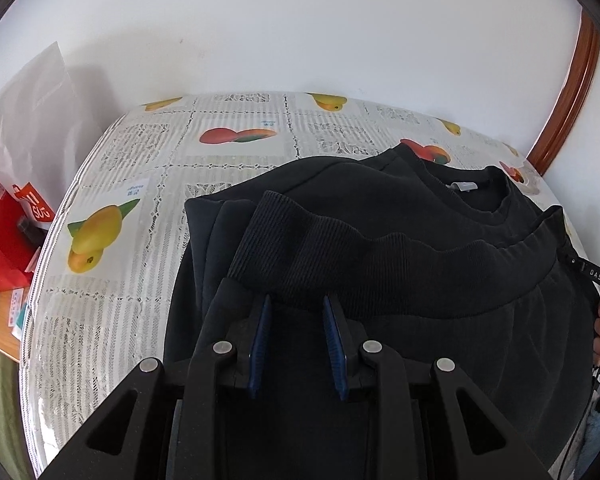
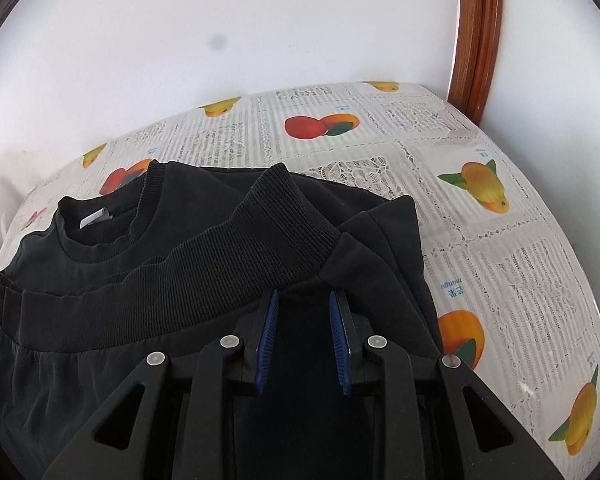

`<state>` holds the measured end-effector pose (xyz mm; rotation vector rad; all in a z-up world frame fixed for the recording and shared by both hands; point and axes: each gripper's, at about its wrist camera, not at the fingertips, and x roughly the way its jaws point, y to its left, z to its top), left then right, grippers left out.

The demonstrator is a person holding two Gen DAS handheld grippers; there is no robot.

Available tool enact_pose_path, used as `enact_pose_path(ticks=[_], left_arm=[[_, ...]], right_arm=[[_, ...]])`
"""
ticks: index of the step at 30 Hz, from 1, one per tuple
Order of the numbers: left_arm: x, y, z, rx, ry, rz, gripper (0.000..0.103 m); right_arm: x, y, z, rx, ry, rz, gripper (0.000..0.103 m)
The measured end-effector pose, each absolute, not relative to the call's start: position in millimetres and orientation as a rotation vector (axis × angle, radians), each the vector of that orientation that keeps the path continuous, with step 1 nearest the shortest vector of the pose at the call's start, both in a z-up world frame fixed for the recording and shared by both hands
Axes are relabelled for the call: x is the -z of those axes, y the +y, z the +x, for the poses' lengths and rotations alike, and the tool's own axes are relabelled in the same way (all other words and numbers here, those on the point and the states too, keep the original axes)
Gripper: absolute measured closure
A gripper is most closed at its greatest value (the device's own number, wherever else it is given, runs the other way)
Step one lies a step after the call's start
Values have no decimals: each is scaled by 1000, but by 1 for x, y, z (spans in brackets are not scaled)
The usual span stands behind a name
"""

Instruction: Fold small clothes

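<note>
The left gripper (image 1: pixel 295 300) sits at the left end of the ribbed hem (image 1: pixel 380 256) of one black sweatshirt (image 1: pixel 400 188), its two blue pads spread with dark cloth lying between them; whether they pinch it cannot be told, for the tips are hidden under the rib. Just ahead of it, the folded body and the collar (image 1: pixel 484 200) with one white label rest on the fruit-print tablecloth (image 1: pixel 132 168).

The right gripper (image 2: pixel 303 298) stands likewise at the right end of that hem, pads apart, grip not tellable.

Judged risk: if either pad pair is only resting in the fabric, the hem may slip when carried forward, leaving the fold skewed or bunched; the thick rib could also drag the lower layers along the smooth cloth.

Count: one sweatshirt, two grippers, four pads.
</note>
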<state>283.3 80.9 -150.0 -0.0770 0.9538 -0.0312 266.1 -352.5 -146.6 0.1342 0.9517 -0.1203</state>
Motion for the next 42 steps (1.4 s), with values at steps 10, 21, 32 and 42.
enact_pose_path(ticks=[10,21,32,42], left_arm=[[137,95,241,25,959,-73,57],[144,154,133,-24,959,-204,49],[160,191,33,8,963,-215,45],[163,206,5,65,942,-265,44]], right_arm=[[126,-323,233,98,960,98,51],[115,-202,167,-99,939,37,48],[122,-36,94,-354,916,-152,47],[142,64,59,-524,881,-367,36]])
